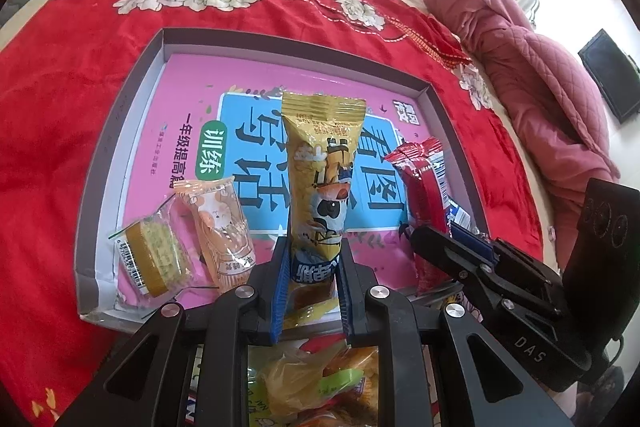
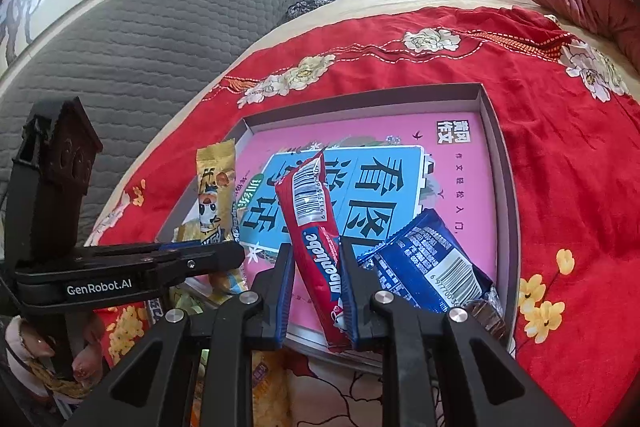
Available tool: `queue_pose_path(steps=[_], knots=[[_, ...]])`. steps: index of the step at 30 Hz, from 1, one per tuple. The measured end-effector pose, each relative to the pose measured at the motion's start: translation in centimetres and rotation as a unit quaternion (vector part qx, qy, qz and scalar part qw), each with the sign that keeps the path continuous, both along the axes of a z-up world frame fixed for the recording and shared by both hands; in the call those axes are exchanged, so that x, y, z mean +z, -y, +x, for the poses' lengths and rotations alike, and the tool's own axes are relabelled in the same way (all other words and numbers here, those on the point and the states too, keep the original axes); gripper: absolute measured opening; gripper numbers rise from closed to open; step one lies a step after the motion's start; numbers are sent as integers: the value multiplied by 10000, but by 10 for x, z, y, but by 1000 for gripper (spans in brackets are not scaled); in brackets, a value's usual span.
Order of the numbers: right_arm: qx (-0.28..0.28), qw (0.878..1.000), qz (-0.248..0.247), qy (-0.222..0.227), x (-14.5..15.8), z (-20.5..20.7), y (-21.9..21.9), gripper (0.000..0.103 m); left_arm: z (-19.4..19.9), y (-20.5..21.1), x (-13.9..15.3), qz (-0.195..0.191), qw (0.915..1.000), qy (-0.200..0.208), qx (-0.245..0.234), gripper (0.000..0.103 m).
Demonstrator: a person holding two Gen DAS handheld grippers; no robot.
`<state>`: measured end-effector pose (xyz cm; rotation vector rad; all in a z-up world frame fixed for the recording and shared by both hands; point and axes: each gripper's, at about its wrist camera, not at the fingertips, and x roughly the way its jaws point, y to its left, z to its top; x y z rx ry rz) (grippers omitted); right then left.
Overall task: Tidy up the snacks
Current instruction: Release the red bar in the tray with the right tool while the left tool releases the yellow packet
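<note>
Placement is the step in hand, as I judge it: both grippers pinch a snack over the box, and each pack wants laying flat beside the ones already there.

The left gripper is closed tight on the lower part of a yellow pack, which stands up from the jaws with its crimped top toward the far wall of the box. To its left, inside the box near the front wall, lie a green cake and an orange pack, just beside each other. The right gripper is clamped on a red pack, holding it near its lower end, so most of its length pokes forward over the pink book cover that lines the box. A blue pack lies by the right wall, close to the red one.

To do this well, I would lower the yellow pack into the bare strip right of the orange pack, tip it forward until its length rests on the cover, then let go. The red pack should go down between yellow and blue, parallel to them. The two grippers sit close together, so setting one down at a time avoids a clash. Releasing high up risks a pack bouncing askew or landing on a neighbour.
</note>
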<state>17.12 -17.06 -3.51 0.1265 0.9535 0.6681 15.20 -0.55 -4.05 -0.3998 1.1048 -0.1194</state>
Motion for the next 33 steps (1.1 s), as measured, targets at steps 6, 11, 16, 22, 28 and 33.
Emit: queue_pose_path(steps=[6, 11, 16, 22, 28, 33], knots=[[32, 9999, -165, -12, -3, -2, -5, 23, 0, 0, 0, -1, 10000, -8, 6, 22], [30, 9998, -194, -34, -5, -2, -4, 23, 0, 0, -1, -34, 10000, 8, 5, 22], [42, 9997, -257, -17, -5, -2, -6, 23, 1, 0, -1, -51, 10000, -8, 0, 22], [75, 9992, -389, 36, -4, -5, -9, 23, 1, 0, -1, -31, 10000, -1, -4, 22], [104, 9987, -499, 84, -3, -7, -11, 23, 0, 0, 0, -25, 10000, -34, -1, 22], [92, 9983, -568, 110, -3, -7, -12, 23, 0, -1, -1, -48, 10000, -77, -1, 25]])
